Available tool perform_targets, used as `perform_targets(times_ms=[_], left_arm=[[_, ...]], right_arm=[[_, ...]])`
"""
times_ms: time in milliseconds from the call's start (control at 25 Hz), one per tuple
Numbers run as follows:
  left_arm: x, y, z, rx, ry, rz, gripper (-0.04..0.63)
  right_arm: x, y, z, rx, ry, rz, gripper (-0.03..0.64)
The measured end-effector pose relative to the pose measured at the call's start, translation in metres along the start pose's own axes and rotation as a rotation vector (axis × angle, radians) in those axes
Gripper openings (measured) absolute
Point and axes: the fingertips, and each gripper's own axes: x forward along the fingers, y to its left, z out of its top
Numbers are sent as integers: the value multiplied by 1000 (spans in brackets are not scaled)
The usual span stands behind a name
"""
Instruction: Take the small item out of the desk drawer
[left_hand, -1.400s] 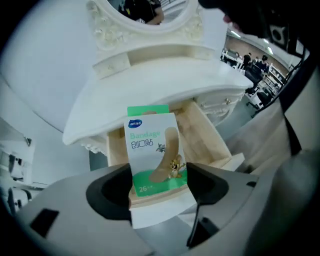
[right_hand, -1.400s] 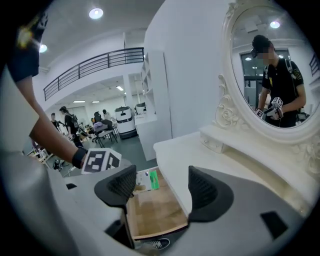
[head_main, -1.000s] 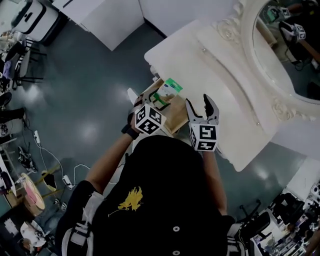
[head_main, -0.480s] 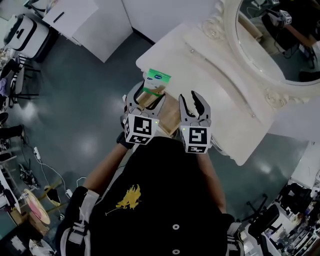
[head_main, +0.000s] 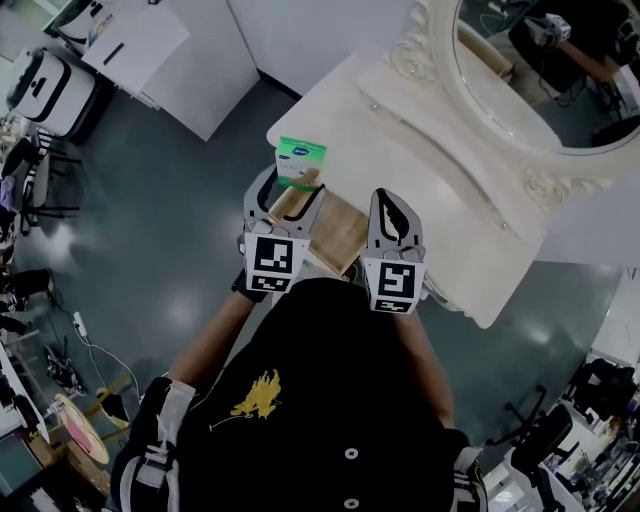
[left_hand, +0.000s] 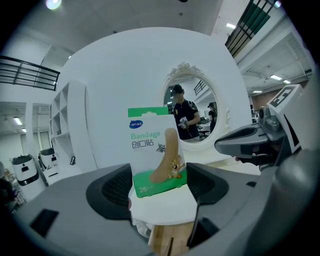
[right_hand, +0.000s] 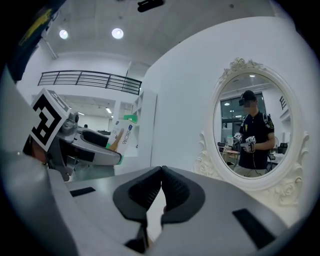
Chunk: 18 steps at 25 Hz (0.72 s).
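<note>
Dim, dark-toned head view — gripper views brighter, fisheye-bent and vignetted at edges.

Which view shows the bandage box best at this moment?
The left gripper view: the bandage box stands upright between the left gripper's pads, its printed front facing the camera. The head view shows only its green top, small. The right gripper view shows it small and angled at the left.

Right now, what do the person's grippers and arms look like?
Both the left gripper and right gripper have pale grey curved jaws with black ribbed pads, and each carries a white cube printed with black square markers. The person wears a black short-sleeved shirt with a yellow emblem and a dark band on the left wrist.
</note>
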Motion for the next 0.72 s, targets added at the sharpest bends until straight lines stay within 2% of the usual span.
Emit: perform_targets(times_ms=[360,720], left_arm=[[0,-18,3,5,-16,-37,348],[-2,-24,9,10,-31,-38,350]], right_arm=[[-12,-1,-6,2,3,-4,16],[-12,1,-9,18,4,19,17]])
